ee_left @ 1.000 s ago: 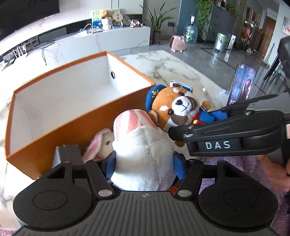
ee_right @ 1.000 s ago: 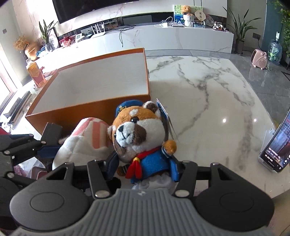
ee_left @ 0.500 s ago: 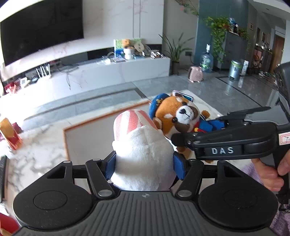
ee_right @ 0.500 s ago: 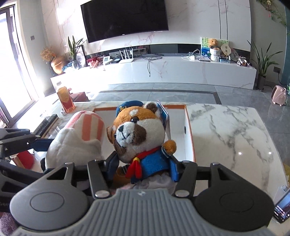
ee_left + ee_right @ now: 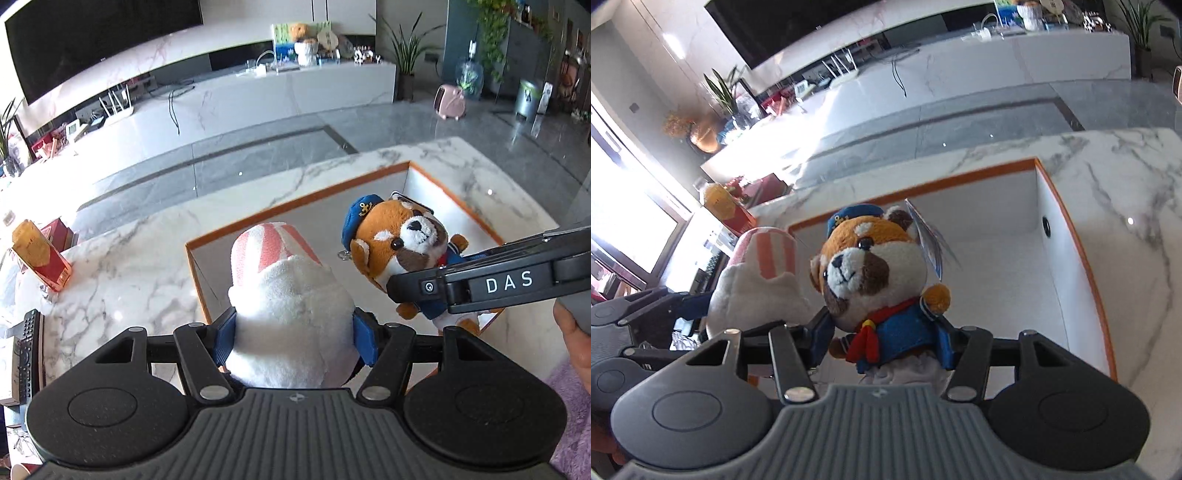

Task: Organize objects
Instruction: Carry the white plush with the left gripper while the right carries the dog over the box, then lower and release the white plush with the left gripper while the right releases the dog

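Two plush toys hang above one orange-rimmed box (image 5: 1071, 258) with white inner walls: a fluffy white toy with pink stripes (image 5: 288, 314), clamped between the blue pads of the left gripper (image 5: 295, 332) at lower centre, and a fuzzy bear in a blue sailor suit (image 5: 882, 295), squeezed by the right gripper (image 5: 882, 343). Under the box spreads a glossy white marble table (image 5: 129, 266). Behind, in the upper frame, one long white console (image 5: 277, 92) stands under a dark television (image 5: 92, 44).

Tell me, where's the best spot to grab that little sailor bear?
Around its blue-jacketed torso, from behind and below, as the right gripper does now. The sailor bear has a big, round head, while the narrower soft body fits between the pads, one on each flank under the arms.
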A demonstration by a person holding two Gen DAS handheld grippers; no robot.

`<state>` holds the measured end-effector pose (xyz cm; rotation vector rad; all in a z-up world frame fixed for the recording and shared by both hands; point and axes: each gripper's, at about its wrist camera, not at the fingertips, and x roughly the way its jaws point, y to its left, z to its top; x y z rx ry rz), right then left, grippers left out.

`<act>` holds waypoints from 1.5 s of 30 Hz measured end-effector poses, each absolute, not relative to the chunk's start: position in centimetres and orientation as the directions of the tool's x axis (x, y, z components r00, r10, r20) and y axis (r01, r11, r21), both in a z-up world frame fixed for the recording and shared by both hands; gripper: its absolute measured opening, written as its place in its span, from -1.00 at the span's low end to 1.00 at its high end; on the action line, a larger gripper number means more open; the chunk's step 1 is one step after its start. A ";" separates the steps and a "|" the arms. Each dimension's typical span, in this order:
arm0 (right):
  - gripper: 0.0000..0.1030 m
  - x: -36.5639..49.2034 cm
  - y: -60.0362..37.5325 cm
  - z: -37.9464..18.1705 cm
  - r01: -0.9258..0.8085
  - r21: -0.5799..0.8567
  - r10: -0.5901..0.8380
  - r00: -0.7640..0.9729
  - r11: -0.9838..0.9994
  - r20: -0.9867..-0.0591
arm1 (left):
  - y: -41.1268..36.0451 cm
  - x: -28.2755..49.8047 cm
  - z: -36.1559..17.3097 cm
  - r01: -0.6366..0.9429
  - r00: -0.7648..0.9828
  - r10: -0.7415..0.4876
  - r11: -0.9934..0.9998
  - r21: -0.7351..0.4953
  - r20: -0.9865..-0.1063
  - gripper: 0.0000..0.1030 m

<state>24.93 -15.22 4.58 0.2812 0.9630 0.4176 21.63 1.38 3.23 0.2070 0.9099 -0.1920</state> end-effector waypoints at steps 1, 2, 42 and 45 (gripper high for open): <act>0.10 25.3 -15.0 3.7 -0.208 0.404 0.452 0.487 0.891 -0.747 | 1.2 21.9 2.6 0.268 0.578 -0.067 0.957 0.111 -0.813 0.44; 0.10 25.6 -14.8 3.1 -0.201 0.398 0.445 0.475 0.895 -0.760 | 1.0 22.0 2.0 0.290 0.561 -0.059 0.948 0.129 -0.826 0.45; 0.03 29.4 -13.8 -1.6 -0.196 0.378 0.421 0.278 0.905 -0.864 | 4.7 22.6 3.3 0.278 0.546 0.006 0.942 0.188 -0.838 0.35; -0.08 29.7 -13.3 -2.4 -0.183 0.405 0.441 0.260 0.896 -0.859 | 5.8 22.7 2.4 0.235 0.523 0.021 0.957 0.168 -0.852 0.30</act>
